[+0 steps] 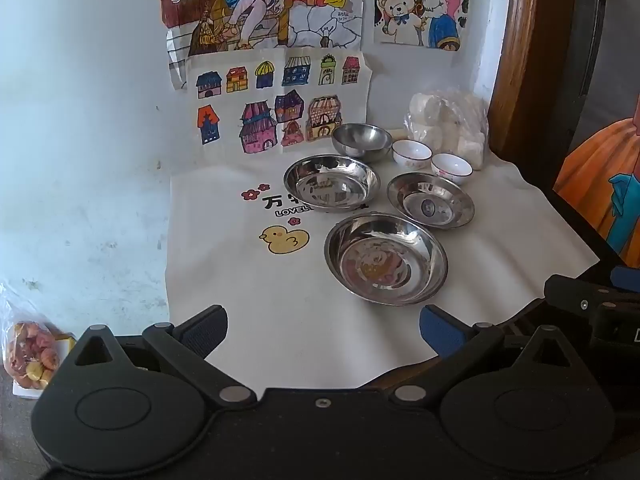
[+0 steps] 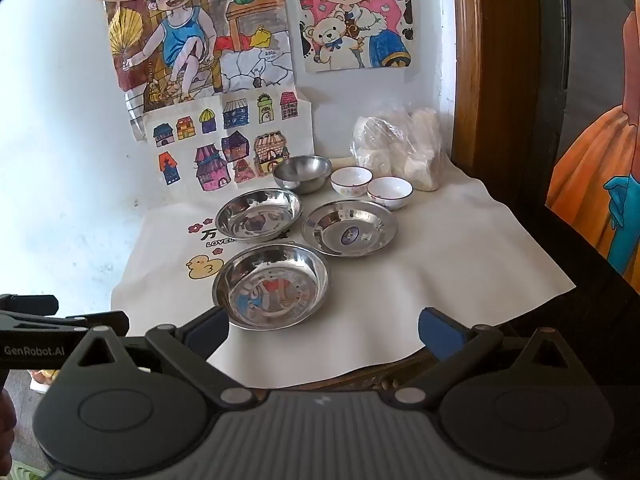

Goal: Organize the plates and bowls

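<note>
I held both claws wide open and empty, left gripper and right gripper low in frame; three steel plates and small bowls sat mid-frame on the cloth

From my remote seat, the printed lettering on the white cloth runs under the far steel plate and cannot be read in full, and the contents of the clear plastic bag at the back are only white lumps I cannot identify. The bag of reddish snacks on the floor (left wrist view) is cut off by the fisheye edge. The sticker in the small steel plate is too small to make out.
</note>
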A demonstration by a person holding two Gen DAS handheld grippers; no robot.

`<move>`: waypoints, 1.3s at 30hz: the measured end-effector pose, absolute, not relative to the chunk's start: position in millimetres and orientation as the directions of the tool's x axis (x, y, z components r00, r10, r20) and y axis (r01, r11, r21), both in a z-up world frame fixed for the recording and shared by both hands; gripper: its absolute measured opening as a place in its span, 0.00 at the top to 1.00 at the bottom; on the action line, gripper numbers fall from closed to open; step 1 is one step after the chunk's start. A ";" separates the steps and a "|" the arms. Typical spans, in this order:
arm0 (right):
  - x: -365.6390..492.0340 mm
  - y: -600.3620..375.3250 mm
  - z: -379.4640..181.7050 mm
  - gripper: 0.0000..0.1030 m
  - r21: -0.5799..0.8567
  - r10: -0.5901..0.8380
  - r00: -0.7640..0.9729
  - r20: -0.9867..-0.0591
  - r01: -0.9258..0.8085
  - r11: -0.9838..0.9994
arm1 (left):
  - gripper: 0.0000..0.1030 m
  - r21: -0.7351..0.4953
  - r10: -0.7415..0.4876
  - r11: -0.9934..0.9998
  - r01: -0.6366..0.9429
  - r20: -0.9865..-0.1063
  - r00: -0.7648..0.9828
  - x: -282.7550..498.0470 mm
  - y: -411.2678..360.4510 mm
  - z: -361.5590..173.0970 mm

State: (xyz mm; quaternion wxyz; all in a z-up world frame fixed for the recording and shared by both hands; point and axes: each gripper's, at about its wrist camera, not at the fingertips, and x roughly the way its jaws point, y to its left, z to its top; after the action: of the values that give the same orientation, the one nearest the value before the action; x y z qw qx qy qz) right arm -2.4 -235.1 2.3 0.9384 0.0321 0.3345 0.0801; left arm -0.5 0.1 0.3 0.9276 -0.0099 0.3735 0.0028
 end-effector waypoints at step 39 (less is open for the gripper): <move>2.3 -232.6 2.1 0.00 0.113 0.169 0.765 -0.622 -0.125 0.986 | 0.01 -0.013 -0.004 1.000 -0.007 -0.706 0.708 3.9 1.7 -7.7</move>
State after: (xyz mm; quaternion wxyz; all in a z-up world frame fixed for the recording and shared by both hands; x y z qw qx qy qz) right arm 2.3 -232.6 2.1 0.9388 0.0325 0.3340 0.0784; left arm 3.9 1.7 -7.7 0.9241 -0.0073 0.3820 0.0006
